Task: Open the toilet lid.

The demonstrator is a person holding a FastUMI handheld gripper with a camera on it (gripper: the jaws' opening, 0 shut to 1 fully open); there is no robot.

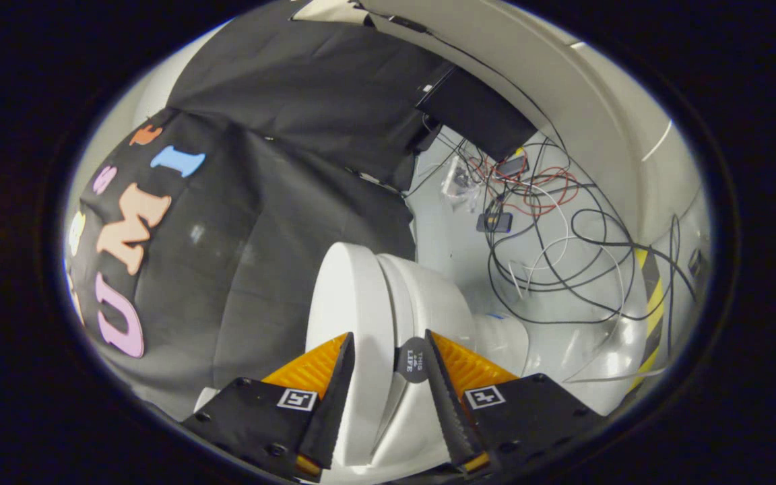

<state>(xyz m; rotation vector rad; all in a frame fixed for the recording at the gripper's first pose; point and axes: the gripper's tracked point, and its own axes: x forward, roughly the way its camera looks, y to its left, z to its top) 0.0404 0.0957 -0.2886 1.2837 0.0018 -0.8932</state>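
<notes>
Claw point(388, 357) spread apart around the raised lid's point(351, 303) edge; bowl point(428, 296) just beyond; cables point(563, 229) on the floor.

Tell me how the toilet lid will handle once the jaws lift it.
The toilet lid looks like stiff, smooth plastic, so it probably won't flex but may slip between the jaws of the gripper, which straddle its edge. Being hinged, it should swing rather than lift free.
</notes>
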